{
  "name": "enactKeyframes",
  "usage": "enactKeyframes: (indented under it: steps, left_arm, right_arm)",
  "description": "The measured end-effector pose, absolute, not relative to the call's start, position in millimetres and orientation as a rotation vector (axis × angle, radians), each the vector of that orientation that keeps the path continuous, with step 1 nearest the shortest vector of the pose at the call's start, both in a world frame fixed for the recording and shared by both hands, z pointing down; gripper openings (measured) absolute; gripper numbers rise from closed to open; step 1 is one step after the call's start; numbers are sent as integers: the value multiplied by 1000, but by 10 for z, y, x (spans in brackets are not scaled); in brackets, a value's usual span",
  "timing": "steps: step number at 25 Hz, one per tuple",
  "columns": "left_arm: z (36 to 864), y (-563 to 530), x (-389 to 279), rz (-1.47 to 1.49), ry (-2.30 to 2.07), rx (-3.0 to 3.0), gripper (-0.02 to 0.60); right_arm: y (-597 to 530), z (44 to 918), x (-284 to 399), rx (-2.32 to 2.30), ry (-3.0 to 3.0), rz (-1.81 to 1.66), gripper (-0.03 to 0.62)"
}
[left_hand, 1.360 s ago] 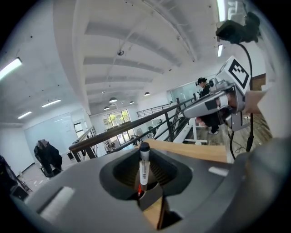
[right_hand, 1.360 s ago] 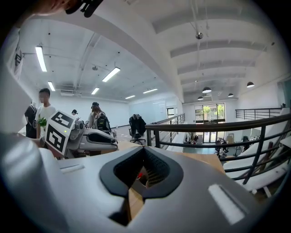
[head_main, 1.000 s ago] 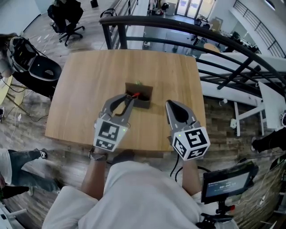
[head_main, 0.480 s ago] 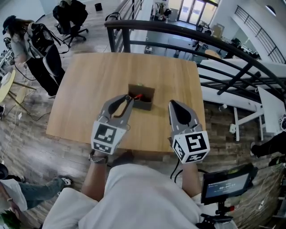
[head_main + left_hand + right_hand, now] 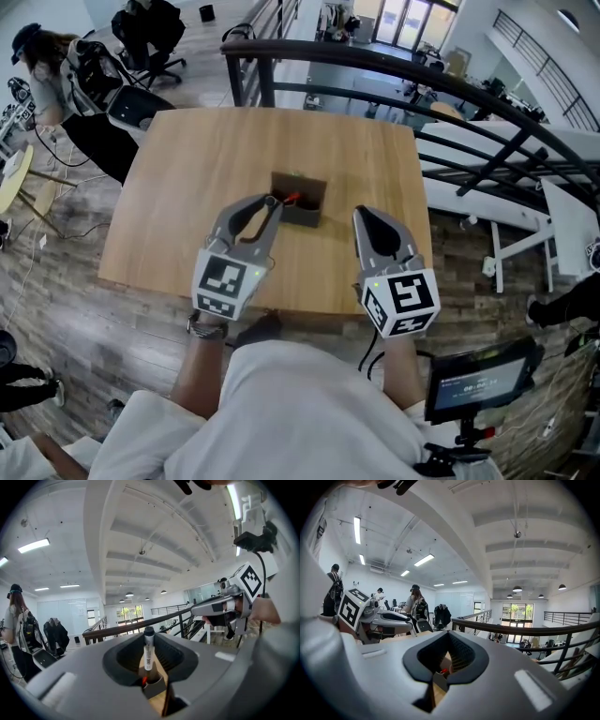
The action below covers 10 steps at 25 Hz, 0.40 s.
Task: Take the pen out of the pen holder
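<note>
The left claw (image 5: 273, 201) has its jaws closed at the tips on the upper end of the pen (image 5: 147, 656), just under the black cap. The white barrel hangs down from the tips, seen through the oval gap behind them. The barrel's lower end shows red and reaches the opening of the pen holder (image 5: 305, 217), a dark box that stands directly below and ahead of this claw's tips. The pictures do not settle how deep the red end sits inside the box.

The right claw (image 5: 362, 214) hovers to the right of the left claw, with the box between their tips. Its jaws are together with nothing between them. Through its own gap the box shows ahead, with a red spot at the opening.

Both claws hang over the near half of the wooden table (image 5: 187, 159). Beyond the table's far edge runs a dark railing (image 5: 375, 61). Far off to the left claw's left stands a person (image 5: 47, 66) with a backpack.
</note>
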<state>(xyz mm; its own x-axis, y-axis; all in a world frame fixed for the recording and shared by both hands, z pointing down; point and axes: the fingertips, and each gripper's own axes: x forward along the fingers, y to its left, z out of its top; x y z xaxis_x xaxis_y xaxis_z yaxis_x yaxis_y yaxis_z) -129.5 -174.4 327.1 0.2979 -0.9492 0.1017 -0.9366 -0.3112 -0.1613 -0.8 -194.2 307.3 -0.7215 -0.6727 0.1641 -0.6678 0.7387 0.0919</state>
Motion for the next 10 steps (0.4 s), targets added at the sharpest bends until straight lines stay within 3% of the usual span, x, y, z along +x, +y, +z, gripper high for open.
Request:
enactKeyframes:
  steps: [10]
  left_arm:
    - [3264, -1750, -1273, -280, 1789, -2482, 69]
  right_arm:
    - [-1926, 3087, -32, 1075, -2747, -26, 0]
